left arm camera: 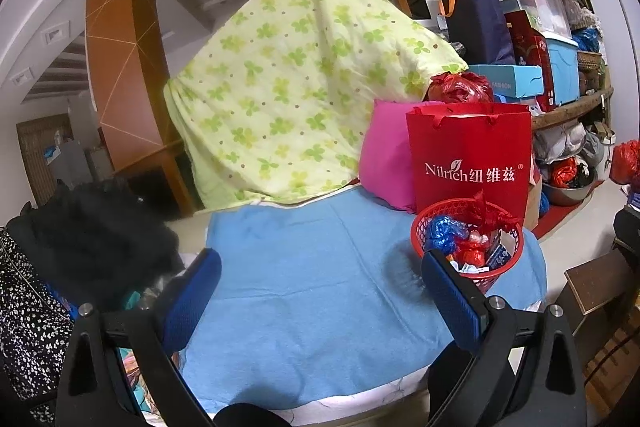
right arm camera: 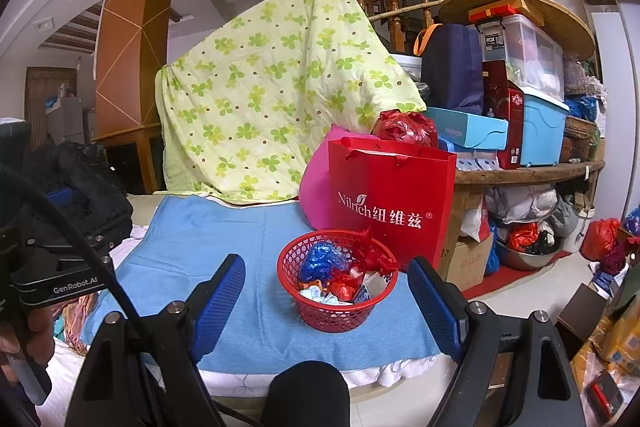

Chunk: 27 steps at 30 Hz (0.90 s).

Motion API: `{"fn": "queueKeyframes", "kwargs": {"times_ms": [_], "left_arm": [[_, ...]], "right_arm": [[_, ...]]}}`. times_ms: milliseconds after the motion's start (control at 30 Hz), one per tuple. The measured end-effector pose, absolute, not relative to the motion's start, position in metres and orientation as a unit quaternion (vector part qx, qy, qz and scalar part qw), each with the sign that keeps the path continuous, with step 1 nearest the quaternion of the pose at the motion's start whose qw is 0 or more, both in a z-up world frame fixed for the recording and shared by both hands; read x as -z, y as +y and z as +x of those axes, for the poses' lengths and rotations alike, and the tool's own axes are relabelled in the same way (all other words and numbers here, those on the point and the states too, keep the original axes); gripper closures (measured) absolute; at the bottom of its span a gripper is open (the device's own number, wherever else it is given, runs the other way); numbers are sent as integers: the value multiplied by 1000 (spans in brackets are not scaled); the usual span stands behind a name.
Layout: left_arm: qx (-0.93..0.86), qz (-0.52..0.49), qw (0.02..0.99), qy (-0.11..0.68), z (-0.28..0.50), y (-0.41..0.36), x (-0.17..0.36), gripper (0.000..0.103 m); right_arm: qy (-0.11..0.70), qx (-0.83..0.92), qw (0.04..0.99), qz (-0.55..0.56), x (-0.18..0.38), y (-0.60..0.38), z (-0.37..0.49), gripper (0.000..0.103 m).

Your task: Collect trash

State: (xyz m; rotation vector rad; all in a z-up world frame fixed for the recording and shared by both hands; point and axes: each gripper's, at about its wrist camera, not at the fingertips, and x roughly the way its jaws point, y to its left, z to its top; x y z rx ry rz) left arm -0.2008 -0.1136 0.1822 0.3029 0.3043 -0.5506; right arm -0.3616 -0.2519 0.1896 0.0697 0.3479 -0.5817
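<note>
A red plastic basket [right arm camera: 320, 315] stands on the blue towel [right arm camera: 224, 239], filled with crumpled trash: blue plastic [right arm camera: 322, 259], red wrappers [right arm camera: 344, 289] and paper scraps. It also shows in the left wrist view [left arm camera: 496, 275], at the towel's [left arm camera: 312, 275] right end. My right gripper [right arm camera: 326, 297] is open and empty, its blue pads either side of the basket, short of it. My left gripper [left arm camera: 320, 287] is open and empty over bare towel, its right pad [left arm camera: 452, 299] beside the basket.
A red Nilrich paper bag [right arm camera: 392, 203] and a pink cushion [right arm camera: 316, 187] stand behind the basket. A green clover quilt [right arm camera: 260, 87] hangs at the back. Black clothing [left arm camera: 92, 231] lies left. Cluttered shelves with boxes [right arm camera: 536, 123] fill the right.
</note>
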Motion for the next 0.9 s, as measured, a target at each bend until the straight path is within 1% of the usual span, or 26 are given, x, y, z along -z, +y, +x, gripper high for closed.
{"fn": "queueKeyframes", "kwargs": {"times_ms": [900], "left_arm": [[268,151,938,159,-194,-109,-173,3]], "right_arm": [[178,285,941,36,-187,-251,-356,17]]}}
